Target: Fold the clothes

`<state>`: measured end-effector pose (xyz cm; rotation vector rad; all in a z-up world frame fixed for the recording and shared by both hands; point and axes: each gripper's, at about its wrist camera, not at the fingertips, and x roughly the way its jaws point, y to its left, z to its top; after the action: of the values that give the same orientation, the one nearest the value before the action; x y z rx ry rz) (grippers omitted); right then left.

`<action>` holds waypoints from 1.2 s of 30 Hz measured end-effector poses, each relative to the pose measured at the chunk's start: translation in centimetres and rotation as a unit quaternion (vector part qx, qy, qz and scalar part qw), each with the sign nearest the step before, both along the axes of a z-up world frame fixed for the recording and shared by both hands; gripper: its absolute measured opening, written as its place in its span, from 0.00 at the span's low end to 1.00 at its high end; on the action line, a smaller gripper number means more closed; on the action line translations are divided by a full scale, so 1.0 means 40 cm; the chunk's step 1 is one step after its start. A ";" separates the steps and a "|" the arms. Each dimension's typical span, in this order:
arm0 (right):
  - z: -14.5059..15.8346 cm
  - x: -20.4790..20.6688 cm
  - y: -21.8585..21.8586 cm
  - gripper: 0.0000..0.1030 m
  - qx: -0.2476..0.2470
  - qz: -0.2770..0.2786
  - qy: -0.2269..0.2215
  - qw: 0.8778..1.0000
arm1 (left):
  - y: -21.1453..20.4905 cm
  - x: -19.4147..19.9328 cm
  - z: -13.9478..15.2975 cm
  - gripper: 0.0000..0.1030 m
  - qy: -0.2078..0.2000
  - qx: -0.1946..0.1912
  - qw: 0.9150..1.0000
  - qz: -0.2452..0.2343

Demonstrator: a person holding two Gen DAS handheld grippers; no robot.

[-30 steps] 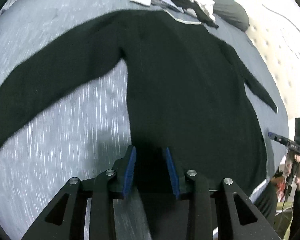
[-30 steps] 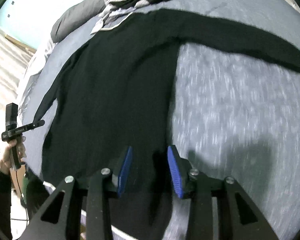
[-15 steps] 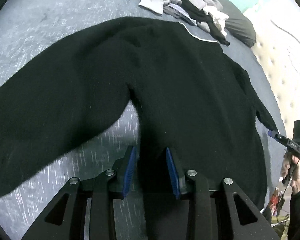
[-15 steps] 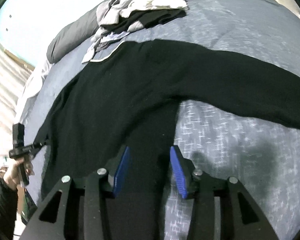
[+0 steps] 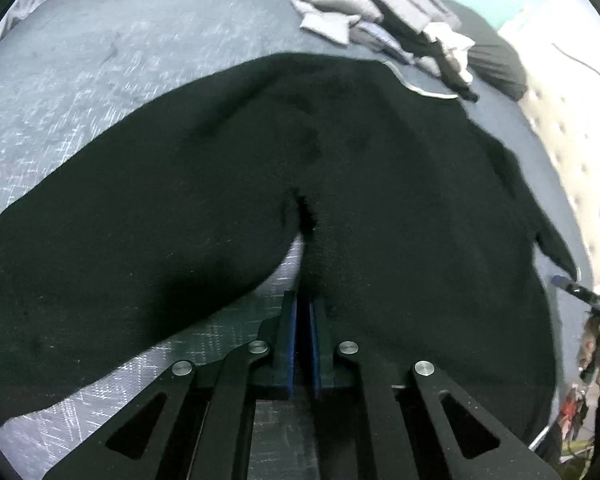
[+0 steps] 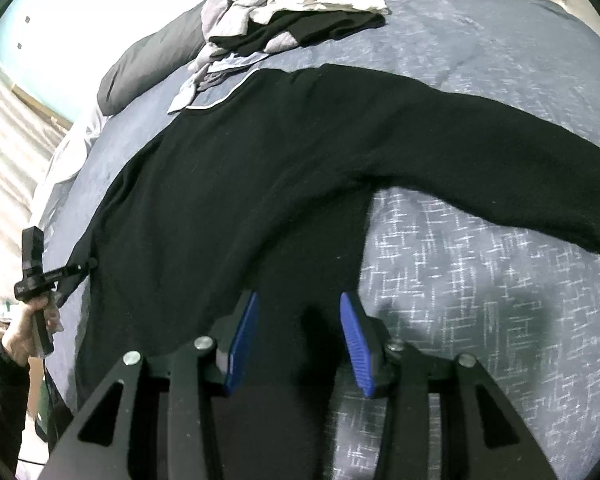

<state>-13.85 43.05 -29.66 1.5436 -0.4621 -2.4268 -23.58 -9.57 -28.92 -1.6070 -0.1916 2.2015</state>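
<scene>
- While the long-sleeved black knit sweater (image 6: 236, 200) is lying spread flat across the blue-grey patterned bedspread (image 6: 480, 288), both hands are working near its body, by the armpits.
- left gripper (image 5: 303, 312) has just been closing and is now pressed together, apparently pinching the sweater's side edge by the armpit, though how much cloth is caught is hard to tell.
- right gripper (image 6: 300, 332) is sitting half spread, pads straddling the sweater's other side edge, not squeezing yet.
- Risk I'm seeing: the left pinch is looking thin, so lifting could be dropping it, or dragging the bedspread along.
- Heap of grey and white clothes (image 6: 292, 12) near the far edge might be getting snagged by the collar.
</scene>
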 end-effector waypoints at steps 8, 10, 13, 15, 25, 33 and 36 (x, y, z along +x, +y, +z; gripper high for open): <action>0.007 -0.017 0.014 0.42 0.006 -0.009 0.004 1.000 | -0.037 -0.003 0.025 0.21 0.004 -0.012 1.000 0.011; 0.007 -0.041 0.021 0.43 0.001 -0.018 0.007 1.000 | -0.043 -0.020 0.060 0.25 0.022 -0.025 0.999 0.010; 0.013 -0.086 0.024 0.49 -0.005 -0.028 0.015 0.999 | -0.048 -0.073 0.108 0.33 0.051 -0.035 0.998 0.009; 0.025 -0.127 0.017 0.50 -0.002 -0.033 0.026 0.999 | -0.041 -0.120 0.129 0.40 0.063 -0.039 0.997 0.009; 0.075 -0.411 -0.082 0.58 0.057 0.020 0.076 0.995 | 0.125 -0.393 0.138 0.43 0.092 -0.053 0.994 -0.031; 0.020 -0.615 -0.151 0.58 0.082 0.059 0.075 0.992 | 0.248 -0.518 0.065 0.46 0.095 -0.070 0.990 -0.074; -0.016 -0.668 -0.178 0.58 0.103 0.075 0.066 0.990 | 0.282 -0.556 0.034 0.47 0.094 -0.079 0.989 -0.088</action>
<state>-40.56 35.93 -30.32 1.4221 -0.0677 -2.5016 -45.82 1.69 -27.58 -1.4224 0.1767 2.2591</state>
